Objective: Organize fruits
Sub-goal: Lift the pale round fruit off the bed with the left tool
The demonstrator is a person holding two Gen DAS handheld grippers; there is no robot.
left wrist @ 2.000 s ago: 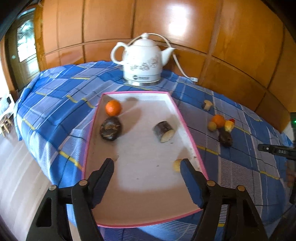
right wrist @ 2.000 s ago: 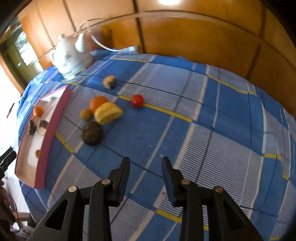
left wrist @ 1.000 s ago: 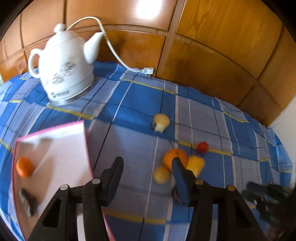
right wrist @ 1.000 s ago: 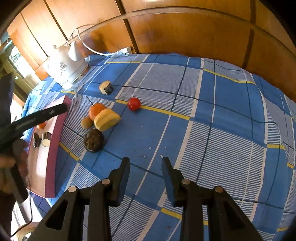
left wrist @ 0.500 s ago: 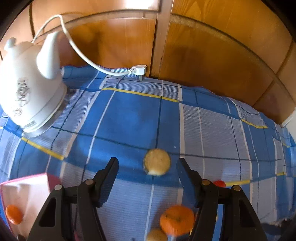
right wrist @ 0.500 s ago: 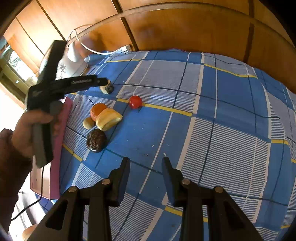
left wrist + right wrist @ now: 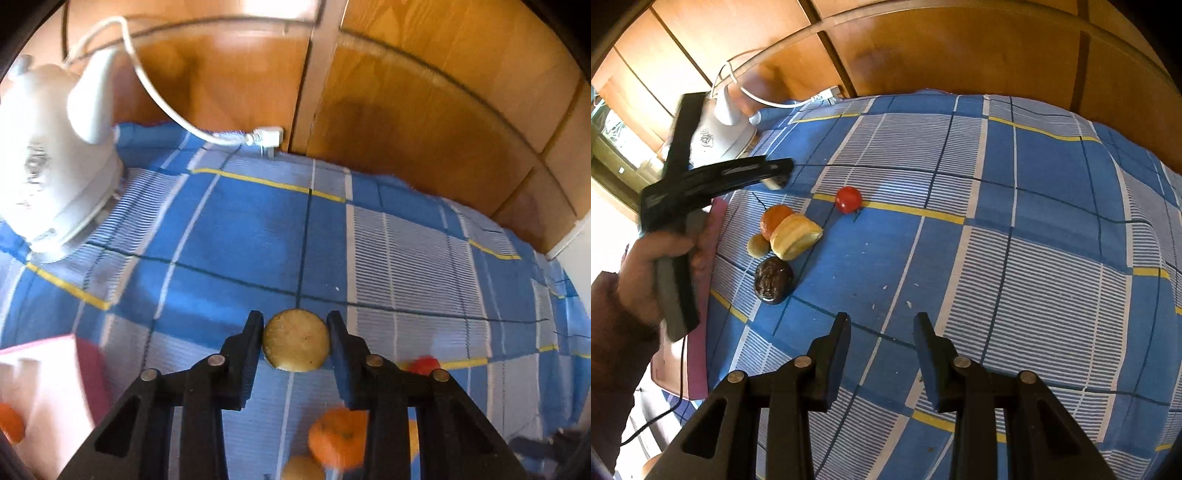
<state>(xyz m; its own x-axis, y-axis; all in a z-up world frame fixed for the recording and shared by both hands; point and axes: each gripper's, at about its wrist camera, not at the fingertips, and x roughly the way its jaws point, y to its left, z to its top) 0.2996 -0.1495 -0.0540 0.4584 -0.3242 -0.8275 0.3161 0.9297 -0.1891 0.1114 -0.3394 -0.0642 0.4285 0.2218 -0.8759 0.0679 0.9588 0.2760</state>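
In the left wrist view my left gripper [image 7: 295, 326] is open with a round tan cut fruit piece [image 7: 296, 340] between its fingers, lying on the blue checked cloth; whether the pads touch it I cannot tell. Below it lie an orange [image 7: 338, 437], a small tan fruit [image 7: 303, 469] and a red tomato [image 7: 424, 365]. The pink tray [image 7: 88, 369] shows at lower left with an orange [image 7: 9, 422] in it. In the right wrist view my right gripper [image 7: 882, 328] is open and empty above the cloth, apart from the orange [image 7: 775, 218], yellow fruit [image 7: 796, 236], dark fruit [image 7: 774, 279] and tomato [image 7: 848, 199].
A white electric kettle [image 7: 44, 162] stands at the back left, its cord and plug [image 7: 266, 134] trailing along the wooden wall panels [image 7: 424, 92]. In the right wrist view the left hand and gripper [image 7: 713, 181] reach over the cloth by the tray edge [image 7: 698, 350].
My left gripper has swung from above the tray to the right and forward, and now has the round cut fruit piece between its fingers. My right gripper has stayed about in place.
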